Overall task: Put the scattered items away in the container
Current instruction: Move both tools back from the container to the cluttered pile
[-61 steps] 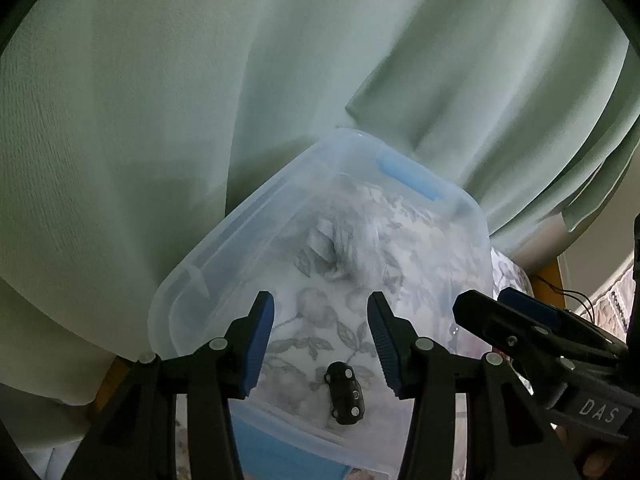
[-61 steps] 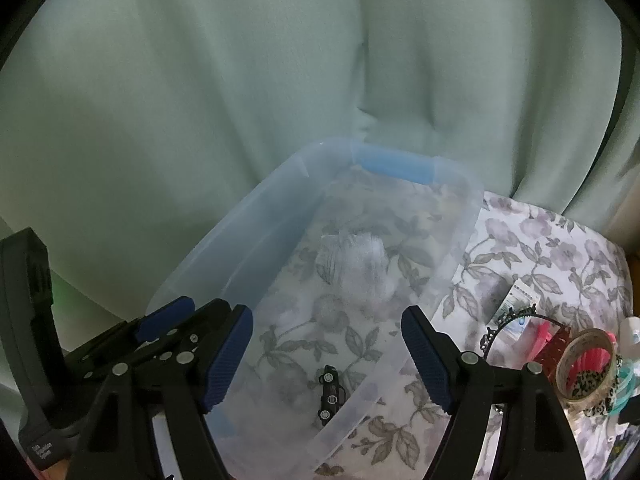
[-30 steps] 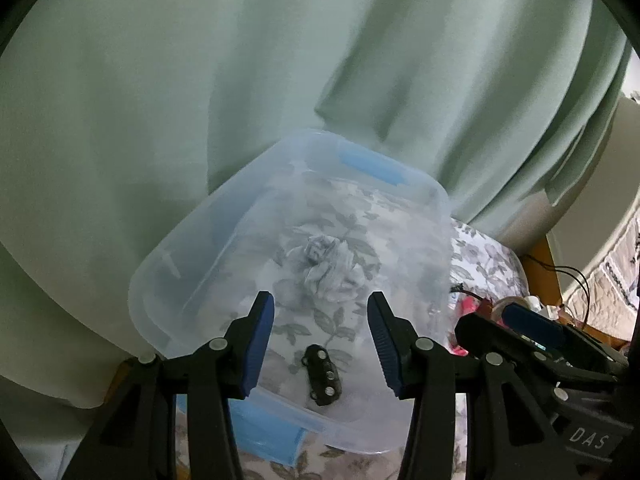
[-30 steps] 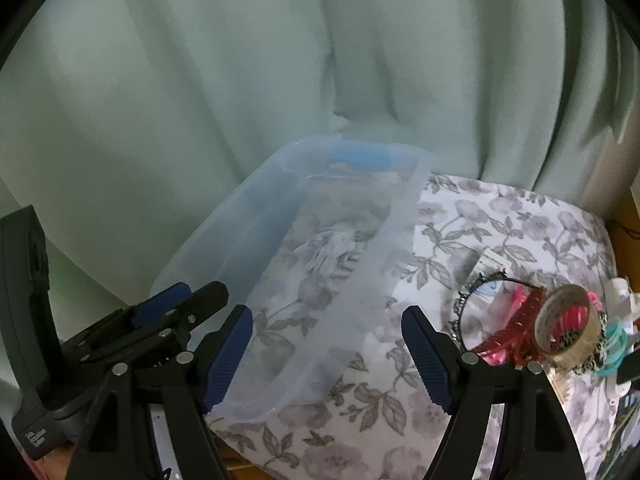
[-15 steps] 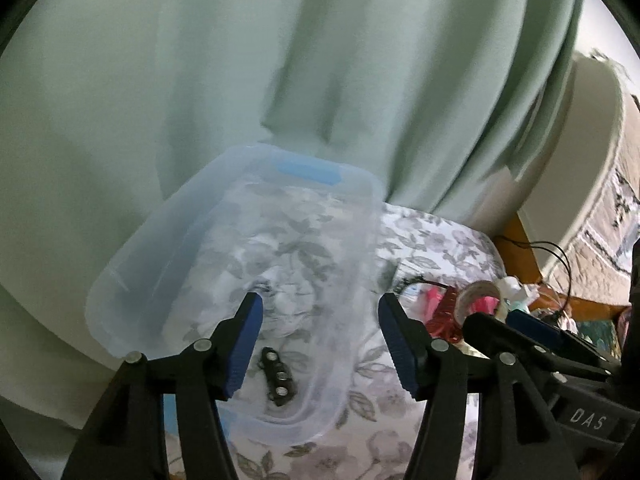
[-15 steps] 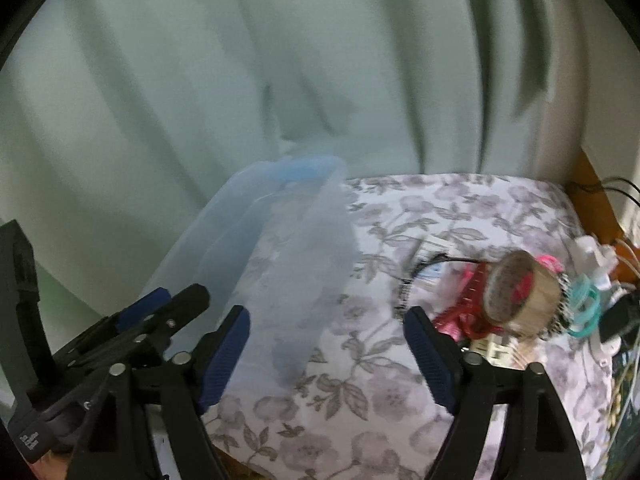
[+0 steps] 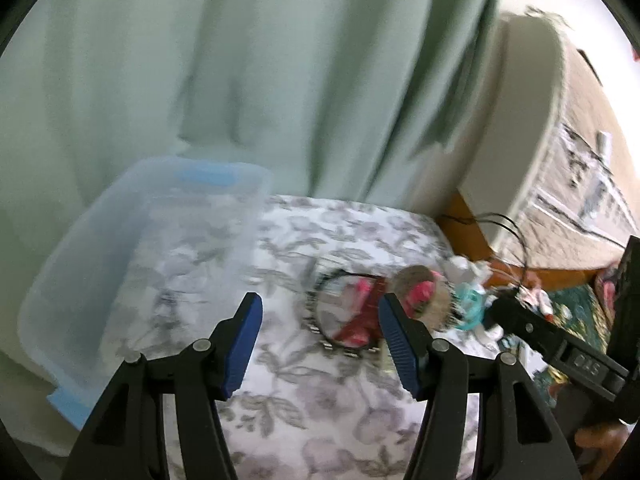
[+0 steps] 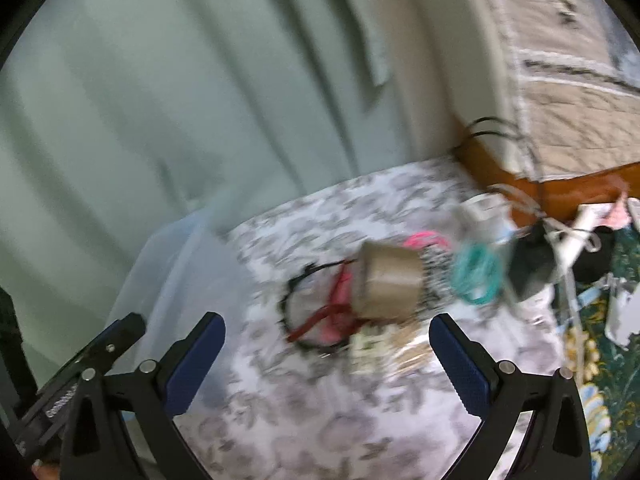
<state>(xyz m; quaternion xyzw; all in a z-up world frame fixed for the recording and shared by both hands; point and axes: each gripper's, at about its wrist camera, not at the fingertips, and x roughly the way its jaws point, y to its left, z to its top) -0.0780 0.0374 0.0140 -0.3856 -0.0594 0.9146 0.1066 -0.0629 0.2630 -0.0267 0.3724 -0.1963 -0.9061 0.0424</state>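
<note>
left gripper (image 7: 320, 338) fingers spread, nothing between the pads, floral cloth (image 7: 320, 420) under them. right gripper (image 8: 327, 360) jaws opening, very wide, nothing between them either, only cloth below.

left view: clear container (image 7: 80, 264) with blue handle at 10 o'clock, sitting on the cloth, walls blurred, contents unreadable. scattered items well apart from it at 2 o'clock: black beaded headband (image 7: 320, 312), red piece (image 7: 360, 320) inside its loop, tape roll (image 7: 424, 300) just right of that, teal hair ties (image 7: 472, 308) further right. right gripper's body shows at 3–4 o'clock.

right view: only a corner of the container (image 8: 168, 272) at 9 o'clock. pile sits dead ahead at 12–1 o'clock, tape roll (image 8: 388, 288) on its side on top of the headband (image 8: 292, 304), pale card packets (image 8: 384, 348) nearest the fingers, teal ties (image 8: 476, 272) at 2 o'clock, cables and clutter past the cloth's right edge.

open cloth between container and pile; green curtain (image 7: 240, 80) closes the far edge.
</note>
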